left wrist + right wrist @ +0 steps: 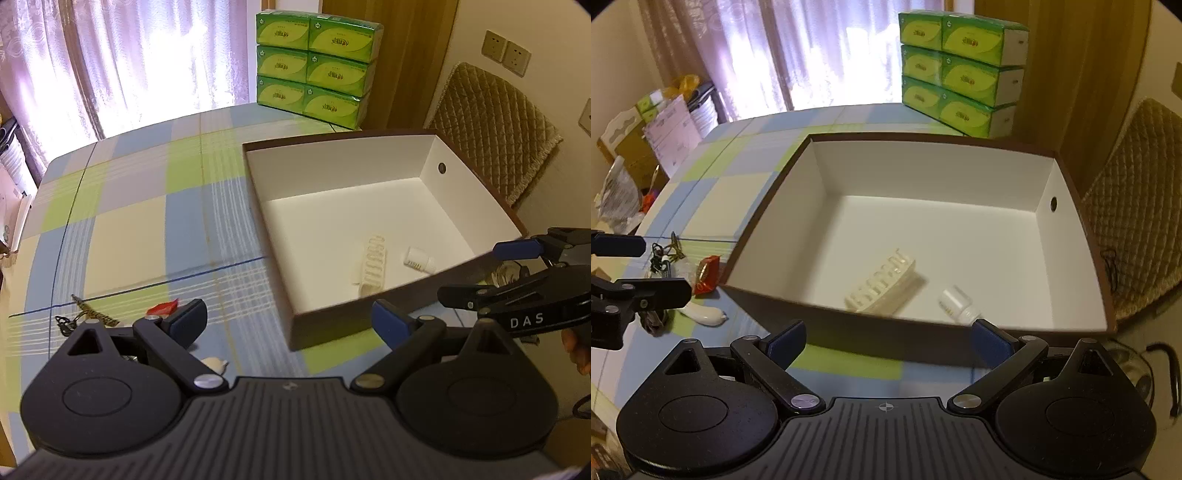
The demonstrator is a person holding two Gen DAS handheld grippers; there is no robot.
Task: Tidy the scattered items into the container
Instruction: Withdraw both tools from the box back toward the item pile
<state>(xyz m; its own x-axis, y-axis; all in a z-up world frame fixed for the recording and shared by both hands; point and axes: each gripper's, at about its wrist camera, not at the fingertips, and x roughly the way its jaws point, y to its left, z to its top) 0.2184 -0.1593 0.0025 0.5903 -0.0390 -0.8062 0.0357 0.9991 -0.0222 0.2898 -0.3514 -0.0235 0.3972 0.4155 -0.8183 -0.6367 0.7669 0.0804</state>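
Nearest the cameras, the left gripper [288, 321] is held with its jaws released and nothing between them, poised low over the bench [147, 229] beside the loose items. The right gripper [888, 339] is likewise spread wide and empty, held just before the near wall of the container [849, 343]; its place there suggests a drop into the box has been made, though that is only a judgement.

Just beyond the left jaws, on the checked cloth, a red packet [162, 307] is seen, with a white oblong piece [703, 314] near it and a tangle of dark cord with a patterned strap [88, 314] to its left. These lie outside the box, close to its left wall, and are presumably what is left to gather.

Inside the container, near its front wall, a cream ribbed piece [882, 282] and a small white bottle [955, 304] are lying on their sides, apart from each other.

Farther off, stacked green tissue boxes [317, 70] are set at the bench's far edge, before the curtains [110, 62].
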